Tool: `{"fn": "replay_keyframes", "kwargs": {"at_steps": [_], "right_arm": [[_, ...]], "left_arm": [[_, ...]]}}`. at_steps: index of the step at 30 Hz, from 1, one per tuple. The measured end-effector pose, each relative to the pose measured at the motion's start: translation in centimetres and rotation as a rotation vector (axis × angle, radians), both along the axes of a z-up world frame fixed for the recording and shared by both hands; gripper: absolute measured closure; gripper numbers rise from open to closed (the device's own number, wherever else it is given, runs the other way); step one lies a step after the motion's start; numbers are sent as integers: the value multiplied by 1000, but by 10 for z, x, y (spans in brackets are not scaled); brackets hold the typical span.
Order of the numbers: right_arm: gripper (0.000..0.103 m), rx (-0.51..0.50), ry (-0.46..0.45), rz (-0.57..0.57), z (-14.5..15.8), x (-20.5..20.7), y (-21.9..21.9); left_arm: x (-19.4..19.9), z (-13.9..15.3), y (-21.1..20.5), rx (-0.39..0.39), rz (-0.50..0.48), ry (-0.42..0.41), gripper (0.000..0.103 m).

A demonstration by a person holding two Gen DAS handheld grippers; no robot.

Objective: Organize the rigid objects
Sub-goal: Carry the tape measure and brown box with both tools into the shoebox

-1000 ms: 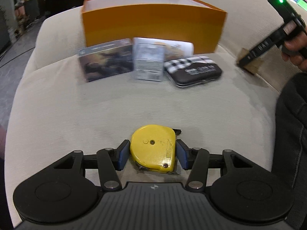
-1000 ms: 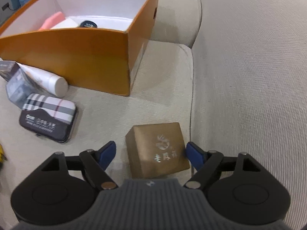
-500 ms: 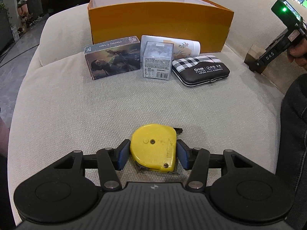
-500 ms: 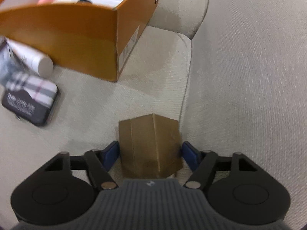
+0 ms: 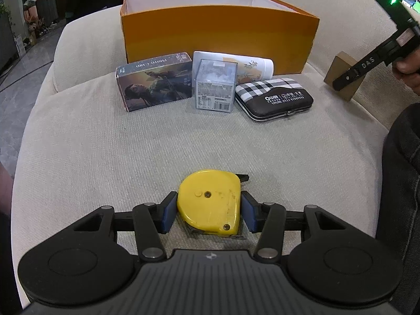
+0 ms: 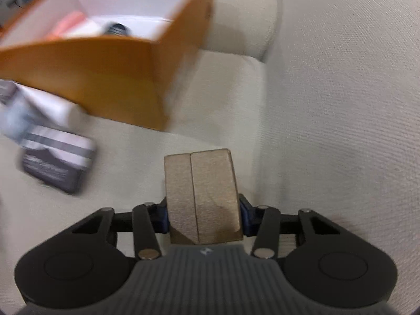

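Note:
My left gripper (image 5: 208,214) is shut on a yellow tape measure (image 5: 210,203) that rests on the beige sofa cushion (image 5: 105,157). My right gripper (image 6: 203,215) is shut on a brown wooden box (image 6: 202,197) and holds it above the cushion; the box also shows in the left wrist view (image 5: 341,74). An open orange box (image 5: 218,29) stands at the back of the cushion; in the right wrist view (image 6: 86,73) a pink item and a dark round item lie inside it.
In front of the orange box lie a photo card box (image 5: 155,81), a clear cube box (image 5: 214,86), a white tube (image 5: 249,67) and a plaid-topped black case (image 5: 274,97). The sofa backrest (image 6: 341,105) rises on the right. A person's leg (image 5: 401,183) is at the right edge.
My right gripper has closed on the brown box, lifted and tilted it, and moved toward the orange box. My left gripper stays on the tape measure.

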State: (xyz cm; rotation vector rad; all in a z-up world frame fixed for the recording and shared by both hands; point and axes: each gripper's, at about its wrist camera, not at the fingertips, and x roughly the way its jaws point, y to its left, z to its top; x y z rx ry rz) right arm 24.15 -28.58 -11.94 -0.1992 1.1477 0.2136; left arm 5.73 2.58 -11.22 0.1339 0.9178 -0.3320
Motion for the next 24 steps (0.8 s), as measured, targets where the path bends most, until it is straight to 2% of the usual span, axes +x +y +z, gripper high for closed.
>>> {"fn": "replay_keyframes", "kwargs": {"at_steps": [5,11,17,18,24], "right_arm": [[56,86,26,99,6,-12,41],[56,18,15,100,-2,-19,81],[57,53,25,69,-5,-26,70],[57,62,27,62,-7,-24,65],[57,78,24,59,-14,-21,56]], "left_arm": [[12,-1,0,4,40,-16,45],[19,-3,-2,20,67,-34,42],[13,-6,-1,15,71,-60,41],[13,-6,-1,10,68,-58,45],[12,-1,-3,28,59,-51,46]]}}
